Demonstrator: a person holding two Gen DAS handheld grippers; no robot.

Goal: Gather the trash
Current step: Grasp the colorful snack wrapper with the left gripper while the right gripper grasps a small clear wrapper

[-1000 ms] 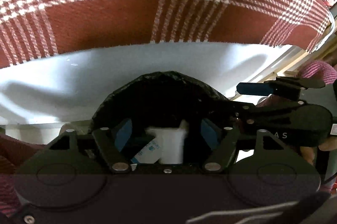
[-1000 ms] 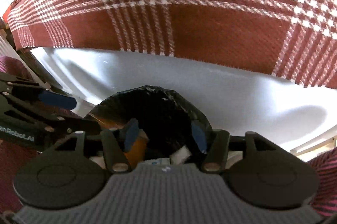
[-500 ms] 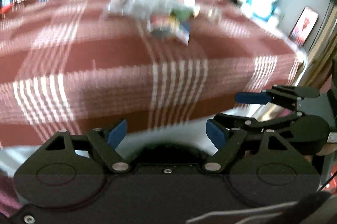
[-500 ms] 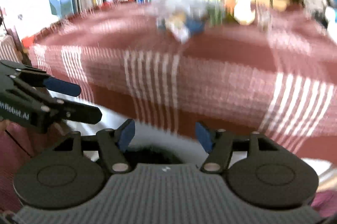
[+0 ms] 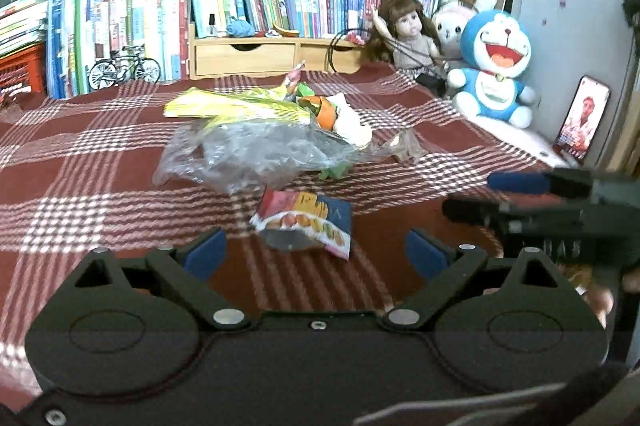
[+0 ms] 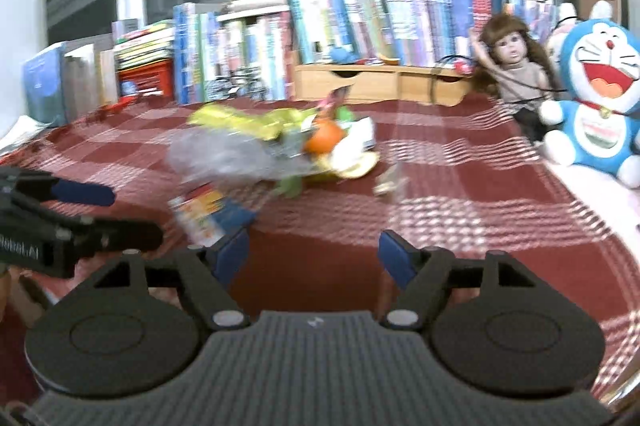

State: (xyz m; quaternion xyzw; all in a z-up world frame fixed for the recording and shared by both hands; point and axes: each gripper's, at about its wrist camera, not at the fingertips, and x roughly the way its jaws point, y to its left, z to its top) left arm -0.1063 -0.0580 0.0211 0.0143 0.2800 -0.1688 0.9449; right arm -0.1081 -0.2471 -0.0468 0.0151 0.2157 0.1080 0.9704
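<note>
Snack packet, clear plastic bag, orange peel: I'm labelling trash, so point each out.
snack packet (image 5: 306, 224), left wrist view, printed front
clear plastic bag (image 5: 256, 151), left wrist view, crumpled middle
orange peel (image 6: 324, 139), right wrist view, orange outer side

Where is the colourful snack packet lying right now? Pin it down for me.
In the left wrist view the snack packet lies on the plaid tablecloth at centre, nearest of the trash, just in front of the clear plastic bag and ahead of the left gripper, whose jaws are opening.

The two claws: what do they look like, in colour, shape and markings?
Both are black with blue fingertip pads. The left claw has a smooth dark body with two round discs and silver pivot screws. The right claw has a ribbed grey centre. White lettering marks the side of each.
</note>
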